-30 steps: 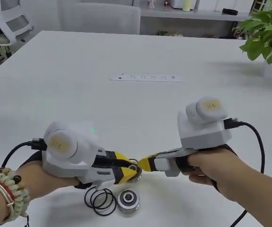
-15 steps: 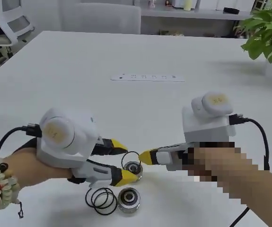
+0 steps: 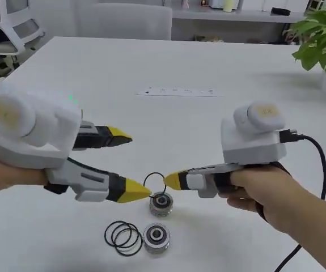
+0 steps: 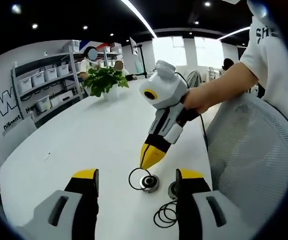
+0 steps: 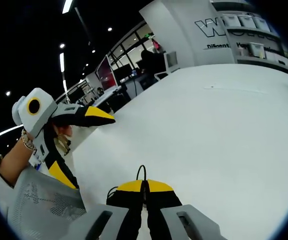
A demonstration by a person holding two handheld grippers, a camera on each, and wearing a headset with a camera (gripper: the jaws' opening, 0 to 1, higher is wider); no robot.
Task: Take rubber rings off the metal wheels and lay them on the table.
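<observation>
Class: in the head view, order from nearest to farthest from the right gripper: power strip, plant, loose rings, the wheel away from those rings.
1. Wheel, just below the right gripper.
2. Loose rings, lower left, nearer the person.
3. Power strip, mid-table.
4. Plant, far right corner.

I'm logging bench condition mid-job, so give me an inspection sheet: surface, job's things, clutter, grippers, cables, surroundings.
Surface: white table, no spills seen.
Job's things: two metal wheels, near wheel and far wheel. Loose rubber rings lie flat beside the near wheel. One held ring is just above the far wheel; cannot tell whether it is fully free.
Clutter: power strip at mid-table, away from the work.
Grippers: left gripper open, jaws wide apart. Right gripper shut on the held ring.
Cables: black cable runs from the right gripper toward the near edge.
Surroundings: plant at far right, chair behind the table.
</observation>
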